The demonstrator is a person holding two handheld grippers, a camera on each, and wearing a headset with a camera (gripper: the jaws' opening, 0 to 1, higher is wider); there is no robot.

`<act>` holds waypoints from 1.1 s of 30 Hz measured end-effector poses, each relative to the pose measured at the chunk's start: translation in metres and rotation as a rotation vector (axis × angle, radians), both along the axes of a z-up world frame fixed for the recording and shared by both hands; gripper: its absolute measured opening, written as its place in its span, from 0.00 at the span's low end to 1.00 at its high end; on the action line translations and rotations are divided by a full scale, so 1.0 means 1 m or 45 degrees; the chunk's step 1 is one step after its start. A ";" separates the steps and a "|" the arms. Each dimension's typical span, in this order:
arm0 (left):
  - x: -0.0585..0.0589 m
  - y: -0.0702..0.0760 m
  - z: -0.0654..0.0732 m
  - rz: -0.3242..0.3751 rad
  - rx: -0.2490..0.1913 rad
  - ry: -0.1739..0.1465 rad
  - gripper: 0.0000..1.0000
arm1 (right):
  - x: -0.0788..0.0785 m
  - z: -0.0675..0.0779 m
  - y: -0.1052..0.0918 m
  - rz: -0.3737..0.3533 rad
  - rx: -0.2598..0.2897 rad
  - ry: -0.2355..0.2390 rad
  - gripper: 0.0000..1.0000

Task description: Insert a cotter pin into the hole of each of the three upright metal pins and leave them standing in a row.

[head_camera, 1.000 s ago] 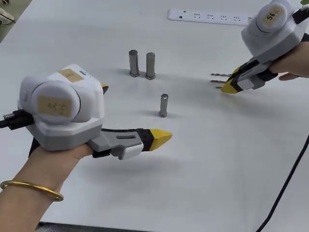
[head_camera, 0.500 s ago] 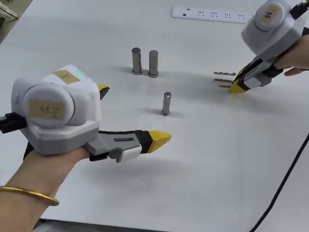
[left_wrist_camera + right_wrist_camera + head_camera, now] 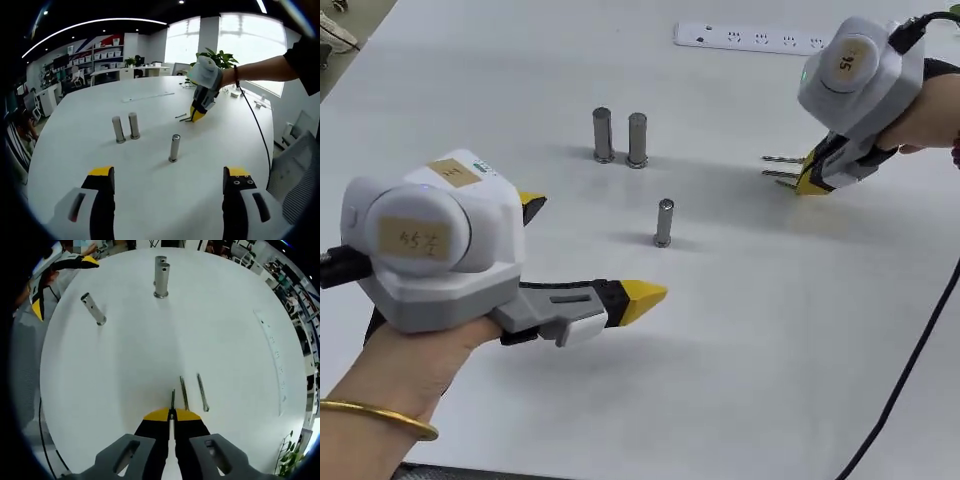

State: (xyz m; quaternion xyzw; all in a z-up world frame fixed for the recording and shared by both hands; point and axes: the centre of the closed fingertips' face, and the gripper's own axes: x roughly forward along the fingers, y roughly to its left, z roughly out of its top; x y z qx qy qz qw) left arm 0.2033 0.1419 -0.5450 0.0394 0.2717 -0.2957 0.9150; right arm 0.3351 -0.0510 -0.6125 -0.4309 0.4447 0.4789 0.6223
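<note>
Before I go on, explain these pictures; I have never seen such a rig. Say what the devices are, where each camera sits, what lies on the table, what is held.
No robot: a person holds a two-jaw gripper in each hand. The head view comes from a headset camera looking down at the white table; each round view comes from a camera on one gripper. The left gripper is open, holding nothing. The right gripper is shut on the end of one cotter pin; two more cotter pins lie beside it. Three metal pins stand upright: a close pair and a single pin apart. A power strip lies farther back.
</note>
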 end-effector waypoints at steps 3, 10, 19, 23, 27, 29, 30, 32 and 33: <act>-0.001 0.000 -0.001 -0.002 0.009 0.005 0.88 | -0.002 0.001 0.000 0.013 -0.007 -0.002 0.00; -0.001 0.000 0.000 0.006 0.001 0.000 0.86 | -0.007 0.003 0.000 -0.005 0.024 0.006 0.00; -0.002 0.001 0.006 0.024 -0.025 -0.016 0.79 | -0.016 0.014 0.001 0.016 0.044 -0.039 0.00; -0.002 0.000 0.009 0.026 -0.037 -0.032 0.75 | -0.022 0.022 0.006 0.029 0.076 -0.065 0.00; -0.002 -0.003 0.014 0.021 -0.058 -0.044 0.71 | -0.029 0.030 0.011 0.020 0.113 -0.097 0.00; -0.002 -0.004 0.015 0.019 -0.066 -0.051 0.68 | -0.034 0.033 0.015 0.032 0.132 -0.121 0.00; -0.002 -0.004 0.016 0.021 -0.071 -0.051 0.67 | -0.036 0.035 0.016 0.032 0.143 -0.128 0.00; -0.002 -0.006 0.017 0.018 -0.090 -0.050 0.64 | -0.041 0.038 0.020 0.030 0.172 -0.131 0.00; -0.002 -0.007 0.018 0.016 -0.095 -0.050 0.62 | -0.044 0.039 0.022 0.029 0.183 -0.132 0.00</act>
